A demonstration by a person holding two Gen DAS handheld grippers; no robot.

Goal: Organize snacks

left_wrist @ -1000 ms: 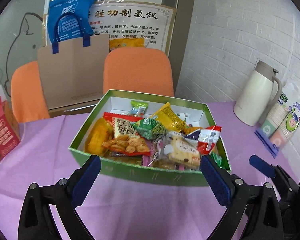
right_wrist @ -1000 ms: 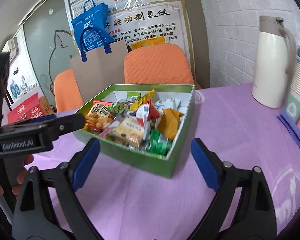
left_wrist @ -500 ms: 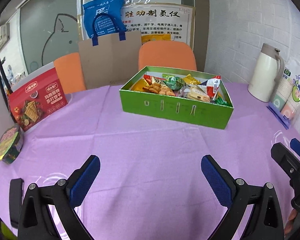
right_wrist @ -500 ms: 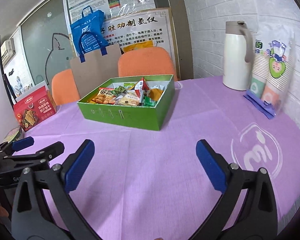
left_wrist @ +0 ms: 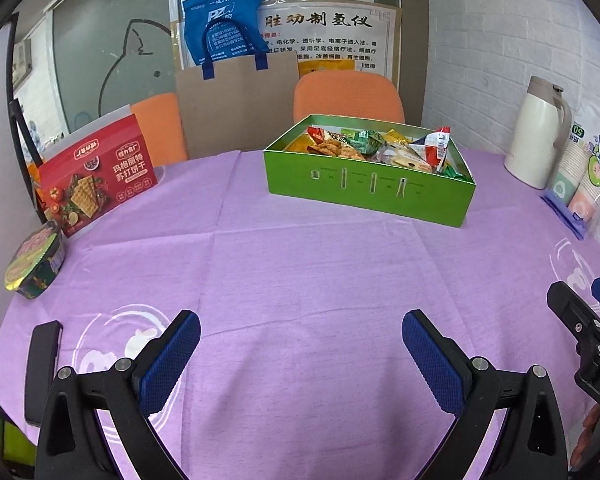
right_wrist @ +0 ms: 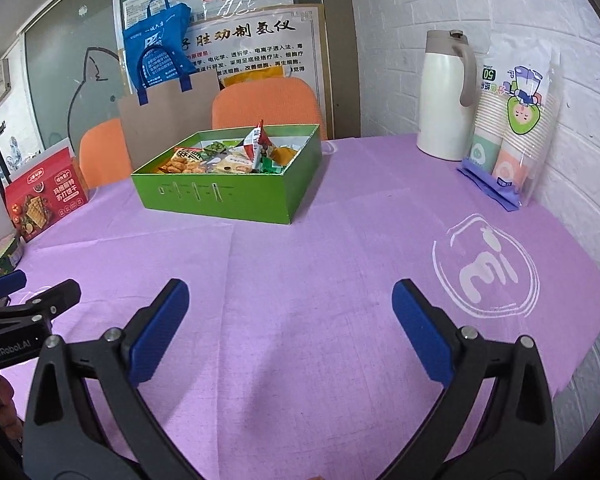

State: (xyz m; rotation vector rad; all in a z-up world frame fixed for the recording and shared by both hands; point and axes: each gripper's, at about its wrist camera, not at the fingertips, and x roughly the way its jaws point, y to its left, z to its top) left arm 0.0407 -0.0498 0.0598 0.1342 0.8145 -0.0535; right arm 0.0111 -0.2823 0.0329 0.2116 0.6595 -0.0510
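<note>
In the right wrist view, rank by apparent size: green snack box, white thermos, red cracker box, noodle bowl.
1. Green snack box
2. White thermos
3. Red cracker box
4. Noodle bowl, cut off at the frame edge, so its rank is unsure.

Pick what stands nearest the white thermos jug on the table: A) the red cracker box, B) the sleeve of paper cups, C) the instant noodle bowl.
B: the sleeve of paper cups stands right beside the white thermos jug against the brick wall.

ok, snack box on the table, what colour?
Green cardboard snack box, clearest in right wrist view.
</note>
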